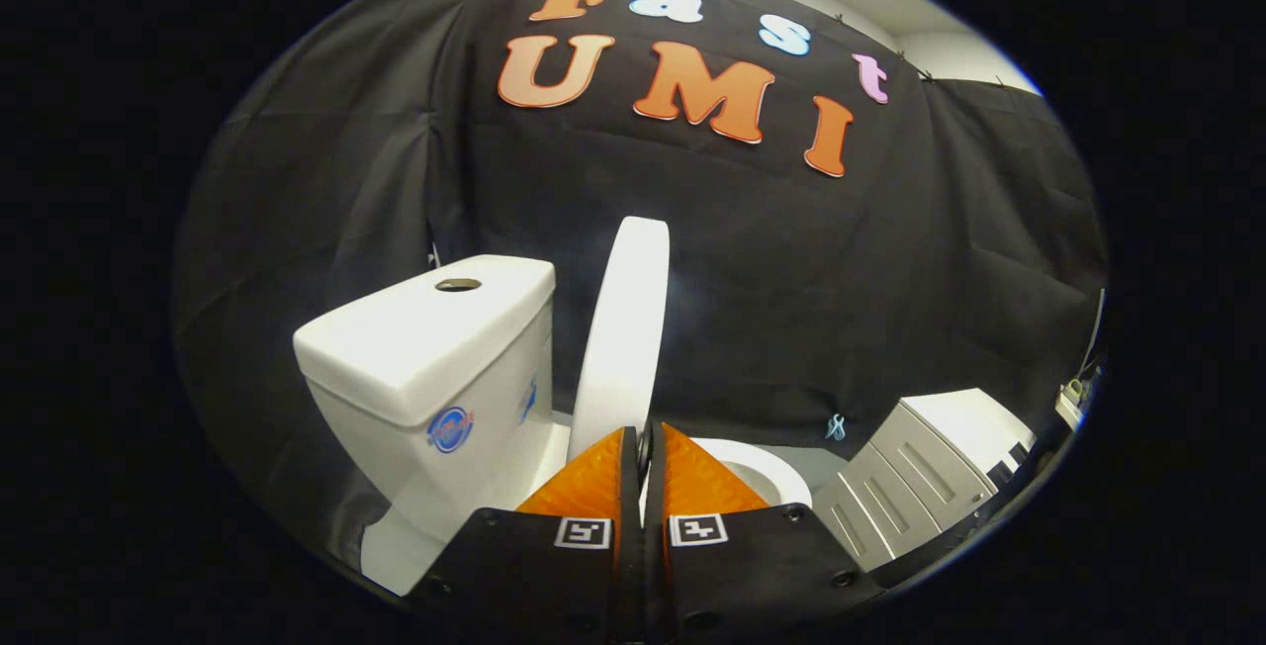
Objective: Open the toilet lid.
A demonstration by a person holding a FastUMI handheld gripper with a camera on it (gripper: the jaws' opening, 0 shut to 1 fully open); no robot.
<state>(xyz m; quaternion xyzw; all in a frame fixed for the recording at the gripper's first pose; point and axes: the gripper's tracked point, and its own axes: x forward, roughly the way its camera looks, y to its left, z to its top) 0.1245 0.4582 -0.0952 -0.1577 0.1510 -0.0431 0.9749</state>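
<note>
A white toilet stands against the black cloth wall. Its tank [425,348] is to the left beyond my fingers, with a round flush button [458,284] on top. The toilet lid [628,328] is raised almost upright and I see it edge-on, rising straight up from my fingertips. My gripper [646,439] is shut, its two fingers pressed close together on the lid's lower rim with only a thin slit between them. Part of the white seat ring [767,467] shows just right of the fingers.
A low white cabinet [920,477] with panelled fronts stands to the right of the toilet. A small pale hook or ribbon [836,427] hangs on the cloth wall behind the bowl. Black cloth closes in the back and left.
</note>
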